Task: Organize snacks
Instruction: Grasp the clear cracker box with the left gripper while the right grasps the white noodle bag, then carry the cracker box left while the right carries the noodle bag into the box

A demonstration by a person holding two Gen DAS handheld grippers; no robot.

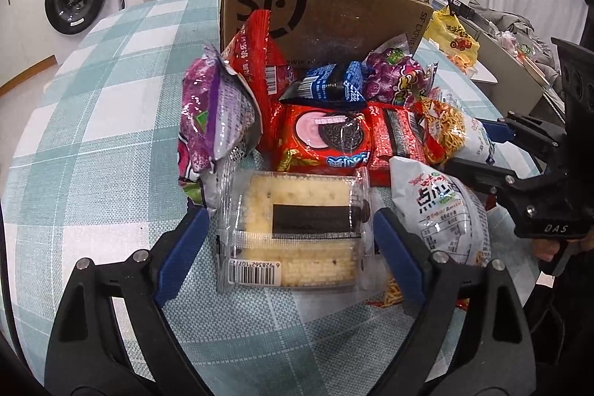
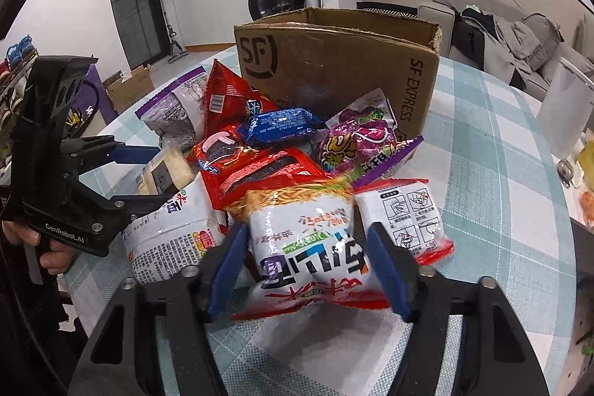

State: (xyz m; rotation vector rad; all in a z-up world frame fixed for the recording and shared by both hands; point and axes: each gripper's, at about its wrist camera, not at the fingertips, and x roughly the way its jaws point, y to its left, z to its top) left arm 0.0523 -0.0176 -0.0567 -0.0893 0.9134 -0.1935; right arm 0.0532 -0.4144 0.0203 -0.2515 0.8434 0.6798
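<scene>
A pile of snack packs lies on the checked tablecloth in front of an open cardboard box [image 1: 334, 10] [image 2: 334, 62]. My left gripper [image 1: 291, 214] [image 2: 159, 173] straddles a clear pack of crackers [image 1: 297, 232] [image 2: 167, 169] at the near edge of the pile, with its blue pads against the wrapper's two sides. My right gripper [image 2: 306, 229] [image 1: 467, 149] is closed on a white and orange noodle snack bag [image 2: 308, 247] [image 1: 445, 125], and the bag is pinched in between the pads. The pack and the bag both rest on the table.
In the pile are a red cookie pack [image 1: 323, 136], a blue pack [image 2: 278, 127], purple candy bags [image 1: 211, 114] [image 2: 356, 140], a tall red bag [image 1: 256, 58] and a second white noodle bag [image 1: 441, 210]. A yellow bag [image 1: 451, 36] lies beyond the box. A person's hand [image 2: 48, 247] holds the left gripper.
</scene>
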